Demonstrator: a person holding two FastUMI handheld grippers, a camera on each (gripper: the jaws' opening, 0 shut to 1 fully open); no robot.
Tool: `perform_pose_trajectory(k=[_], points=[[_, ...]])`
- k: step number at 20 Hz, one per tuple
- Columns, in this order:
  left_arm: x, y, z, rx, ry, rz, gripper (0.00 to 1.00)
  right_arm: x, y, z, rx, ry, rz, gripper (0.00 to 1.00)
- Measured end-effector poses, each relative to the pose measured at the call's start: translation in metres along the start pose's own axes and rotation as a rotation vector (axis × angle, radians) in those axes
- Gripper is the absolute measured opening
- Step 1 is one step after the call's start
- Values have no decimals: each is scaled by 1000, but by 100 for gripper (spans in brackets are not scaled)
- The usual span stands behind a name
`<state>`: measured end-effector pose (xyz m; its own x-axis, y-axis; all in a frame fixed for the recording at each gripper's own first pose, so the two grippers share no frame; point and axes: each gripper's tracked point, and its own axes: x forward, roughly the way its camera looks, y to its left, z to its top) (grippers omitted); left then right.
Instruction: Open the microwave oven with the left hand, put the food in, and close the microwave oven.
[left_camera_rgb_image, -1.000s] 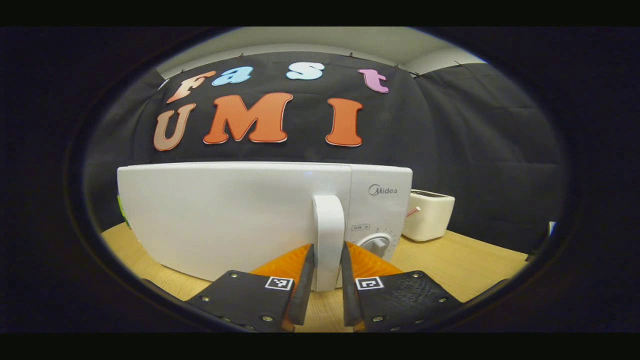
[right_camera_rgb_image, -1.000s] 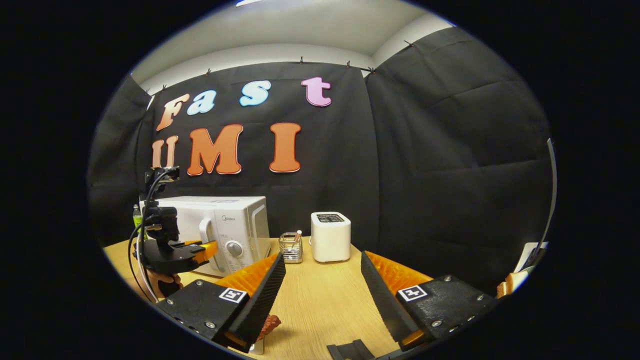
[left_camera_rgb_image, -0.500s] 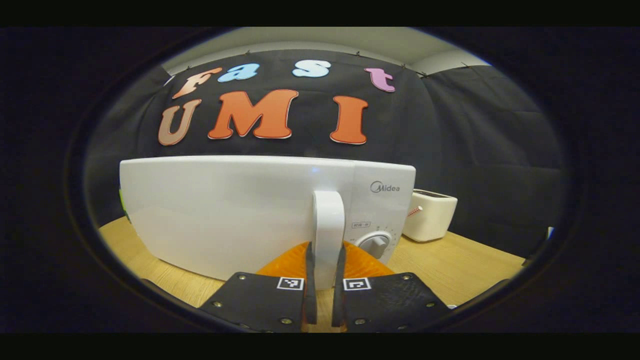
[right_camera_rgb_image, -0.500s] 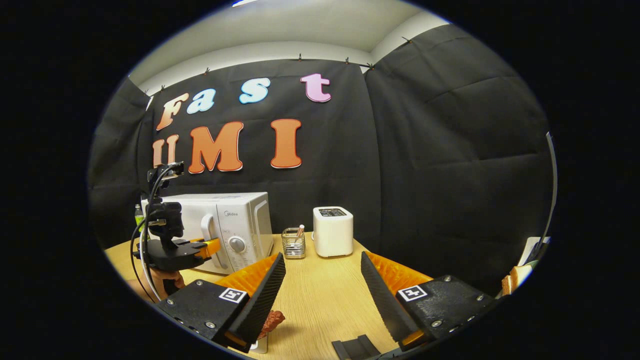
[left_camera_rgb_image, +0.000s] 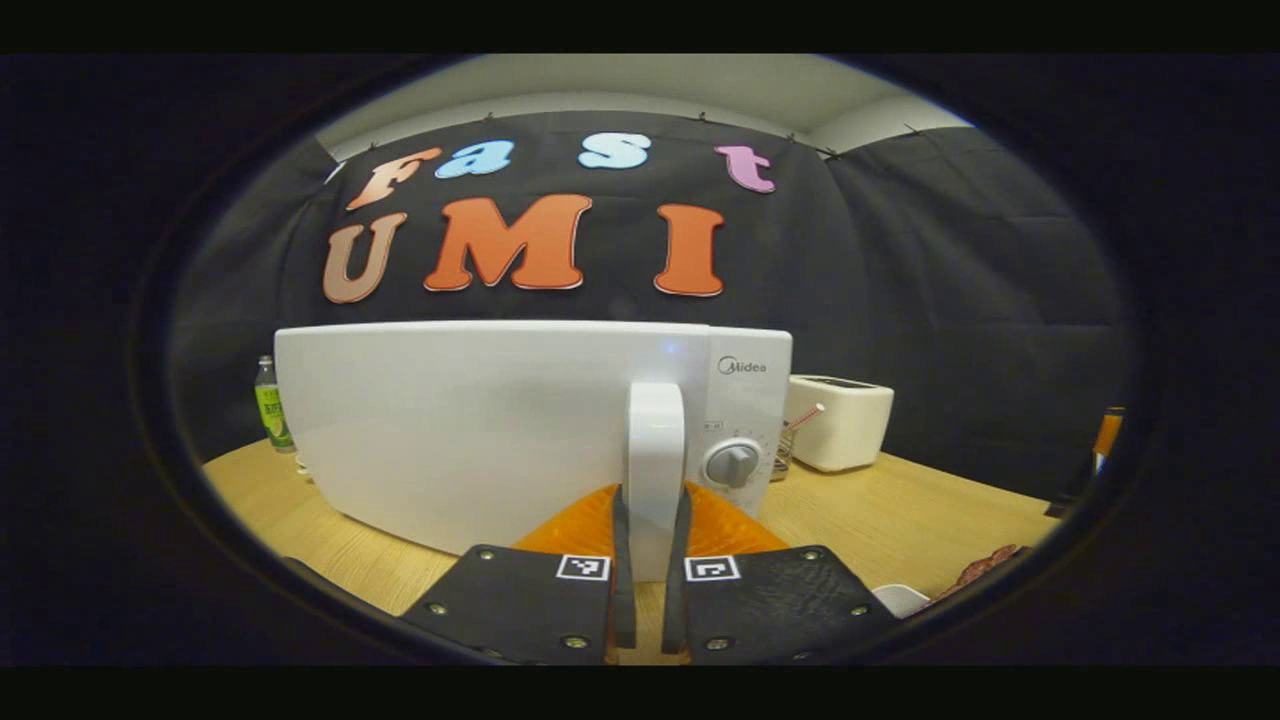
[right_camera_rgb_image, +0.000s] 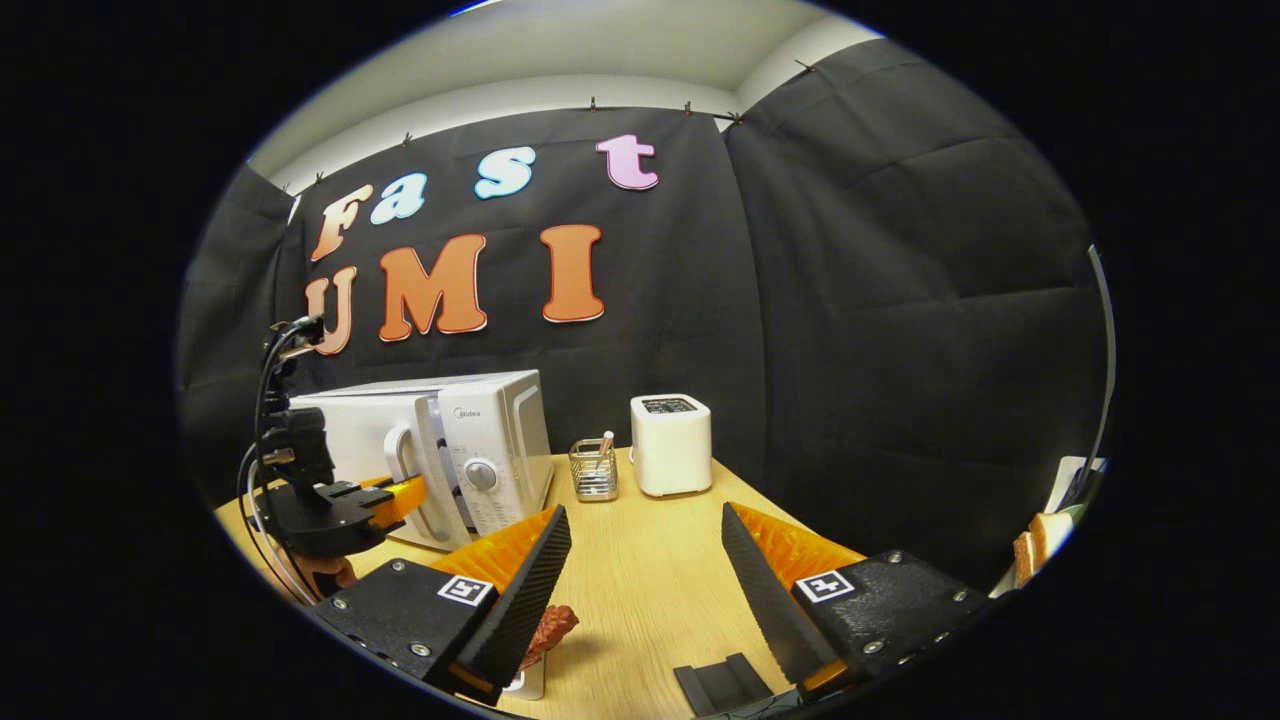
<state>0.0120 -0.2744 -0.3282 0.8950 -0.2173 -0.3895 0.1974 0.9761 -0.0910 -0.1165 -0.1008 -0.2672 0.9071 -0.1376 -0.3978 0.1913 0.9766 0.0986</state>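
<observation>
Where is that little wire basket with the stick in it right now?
In the right gripper view, the wire basket stands on the wooden table, between the microwave on its left and the white toaster on its right.

Black screwed gripper (left_camera_rgb_image: 647, 610) plates, square markers

A wooden counter (right_camera_rgb_image: 640, 590) carries the microwave (right_camera_rgb_image: 470, 450) at left, a wire holder (right_camera_rgb_image: 593, 470) and toaster (right_camera_rgb_image: 670, 445) mid-frame.
</observation>
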Motion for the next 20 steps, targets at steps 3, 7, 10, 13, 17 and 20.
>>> perform_pose_trajectory(k=[3,7,10,13,17,20], points=[[-34,7,-3,19,-26,-34,12,0,5,-12,-5,25,12,94],[-79,21,-5,-5,-32,-62,12,3,16,-32,8,90,37,94],[-113,37,-7,-2,-45,-76,7,6,24,-42,25,131,53,94],[-149,59,-8,-1,-91,-69,10,9,29,-53,26,164,54,94],[-193,101,-10,23,-132,-3,12,12,38,-68,23,204,53,94],[-226,142,-14,43,-133,73,16,14,48,-84,37,256,66,94]])
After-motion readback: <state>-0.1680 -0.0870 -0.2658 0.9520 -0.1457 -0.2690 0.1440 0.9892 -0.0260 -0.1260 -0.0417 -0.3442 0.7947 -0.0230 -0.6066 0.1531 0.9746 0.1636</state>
